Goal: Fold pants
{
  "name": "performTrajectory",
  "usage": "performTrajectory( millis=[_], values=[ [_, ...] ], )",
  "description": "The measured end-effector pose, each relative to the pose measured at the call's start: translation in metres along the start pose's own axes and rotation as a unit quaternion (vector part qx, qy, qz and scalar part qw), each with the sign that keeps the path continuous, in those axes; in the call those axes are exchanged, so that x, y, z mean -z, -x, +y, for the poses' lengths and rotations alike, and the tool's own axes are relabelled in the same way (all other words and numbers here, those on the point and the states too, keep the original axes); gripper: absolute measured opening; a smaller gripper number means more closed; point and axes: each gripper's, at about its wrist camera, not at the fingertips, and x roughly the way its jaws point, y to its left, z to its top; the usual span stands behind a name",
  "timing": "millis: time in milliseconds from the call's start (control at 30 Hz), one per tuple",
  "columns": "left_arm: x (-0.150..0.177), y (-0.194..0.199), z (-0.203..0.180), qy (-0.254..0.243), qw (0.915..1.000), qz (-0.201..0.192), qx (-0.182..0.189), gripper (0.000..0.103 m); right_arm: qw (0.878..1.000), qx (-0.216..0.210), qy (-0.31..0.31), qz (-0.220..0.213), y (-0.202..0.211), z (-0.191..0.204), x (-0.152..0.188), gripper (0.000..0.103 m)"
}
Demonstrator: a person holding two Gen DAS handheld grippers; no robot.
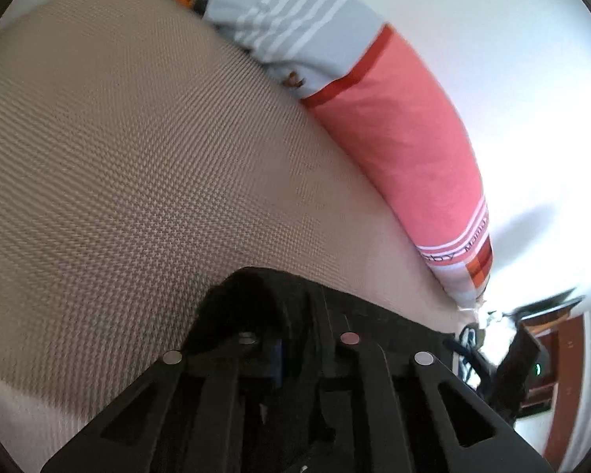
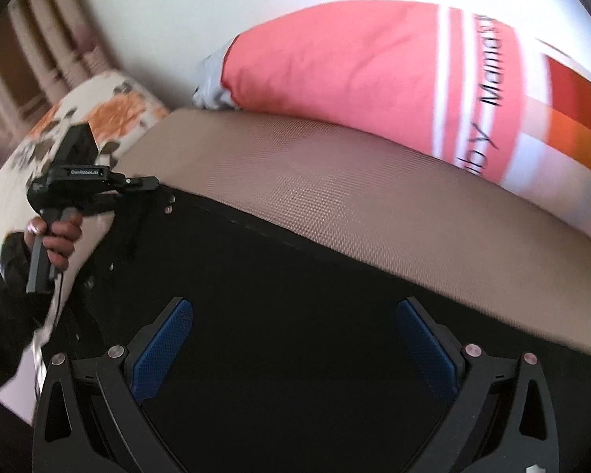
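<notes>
Along the mat's (image 2: 374, 205) edge, the pants (image 2: 275, 295) lie beneath the wide-spread right gripper (image 2: 293, 339).

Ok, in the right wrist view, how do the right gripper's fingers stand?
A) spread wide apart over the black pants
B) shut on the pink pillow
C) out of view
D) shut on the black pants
A: the right gripper shows its blue-padded fingers far apart, with only the black pants between them and nothing clamped.

Left gripper (image 2: 153, 183) clamped (on fabric); right gripper (image 2: 295, 349) spread wide.
</notes>
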Motion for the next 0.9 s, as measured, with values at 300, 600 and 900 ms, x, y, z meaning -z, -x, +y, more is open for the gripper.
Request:
performTrajectory(
  millis=[300,600,900],
  values=[
    [0.03,0.062,-0.068,-0.08,0.9948,-0.05,0.038,0.009,0.977,-0.074,0.153,0.132,-0.037,-0.031,-0.048,0.095],
    [0.05,0.087,-0.089,-0.092,0.9932,-0.067,0.022,0.009,0.929,-0.146,0.233,0.247,-0.058,-0.047,-0.048,0.066],
    [0.057,0.094,-0.09,-0.092,0.9936,-0.066,-0.002,0.009,0.932,-0.106,0.241,0.247,-0.036,-0.068,-0.042,0.016]
  ],
)
